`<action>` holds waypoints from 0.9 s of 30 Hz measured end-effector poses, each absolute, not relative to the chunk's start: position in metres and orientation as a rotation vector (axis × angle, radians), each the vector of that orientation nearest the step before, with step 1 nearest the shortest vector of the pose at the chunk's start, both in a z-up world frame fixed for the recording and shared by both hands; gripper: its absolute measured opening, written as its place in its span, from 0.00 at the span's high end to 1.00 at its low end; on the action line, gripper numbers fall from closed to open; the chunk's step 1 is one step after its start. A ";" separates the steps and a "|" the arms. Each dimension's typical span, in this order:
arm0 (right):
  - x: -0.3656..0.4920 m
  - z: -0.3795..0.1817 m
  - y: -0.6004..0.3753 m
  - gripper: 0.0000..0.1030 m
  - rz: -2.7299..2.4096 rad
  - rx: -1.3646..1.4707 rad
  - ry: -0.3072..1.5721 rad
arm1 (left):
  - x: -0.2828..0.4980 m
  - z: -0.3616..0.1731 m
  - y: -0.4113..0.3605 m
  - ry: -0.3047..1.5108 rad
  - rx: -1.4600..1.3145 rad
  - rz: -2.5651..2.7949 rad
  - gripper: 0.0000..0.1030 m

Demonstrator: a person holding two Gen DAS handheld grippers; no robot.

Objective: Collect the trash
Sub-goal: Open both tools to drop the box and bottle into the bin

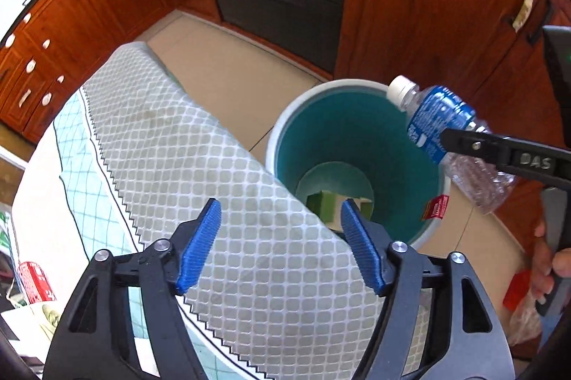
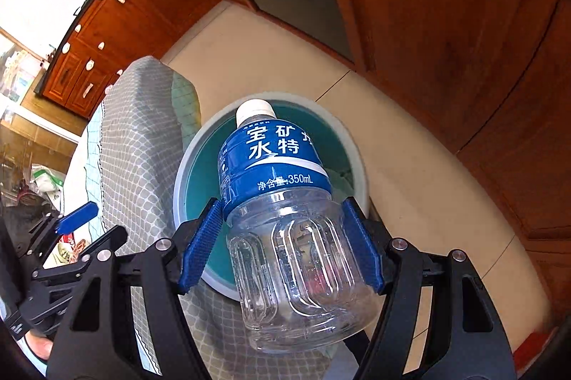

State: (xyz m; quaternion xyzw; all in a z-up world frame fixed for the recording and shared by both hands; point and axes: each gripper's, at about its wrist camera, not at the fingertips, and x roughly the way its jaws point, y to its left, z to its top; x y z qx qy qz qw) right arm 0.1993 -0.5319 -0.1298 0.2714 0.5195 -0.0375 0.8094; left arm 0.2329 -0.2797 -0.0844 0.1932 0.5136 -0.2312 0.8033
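Note:
My right gripper [image 2: 282, 244] is shut on a clear plastic water bottle [image 2: 285, 223] with a blue label and white cap. It holds the bottle above the teal trash bin [image 2: 200, 173] with a white rim, which stands on the floor. In the left wrist view the bottle [image 1: 439, 119] hangs over the bin's right rim [image 1: 285, 116], gripped by the right gripper [image 1: 460, 141]. A green and white carton [image 1: 326, 203] lies at the bin's bottom. My left gripper [image 1: 280, 248] is open and empty, above the table edge near the bin.
A grey checked cloth [image 1: 185, 166] covers the table at the left of the bin. A red can [image 1: 34, 280] and packets lie at the far left. Red wrappers [image 1: 517, 287] lie at the right. Wooden cabinets [image 1: 428, 5] surround the tiled floor [image 1: 228, 66].

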 end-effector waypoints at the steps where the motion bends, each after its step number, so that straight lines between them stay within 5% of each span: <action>1: 0.203 -0.133 -0.529 0.36 -0.076 0.574 1.123 | 0.233 -0.082 -0.274 1.100 0.398 -0.493 0.25; 5: 0.216 -0.149 -0.519 0.35 -0.076 0.569 1.176 | 0.228 -0.071 -0.256 1.077 0.366 -0.478 0.14; 8: 0.216 -0.151 -0.518 0.24 -0.091 0.585 1.179 | 0.224 -0.065 -0.248 1.069 0.347 -0.480 0.09; 27: 0.178 -0.110 -0.489 0.15 -0.164 0.485 1.186 | 0.184 -0.042 -0.196 1.038 0.288 -0.486 0.07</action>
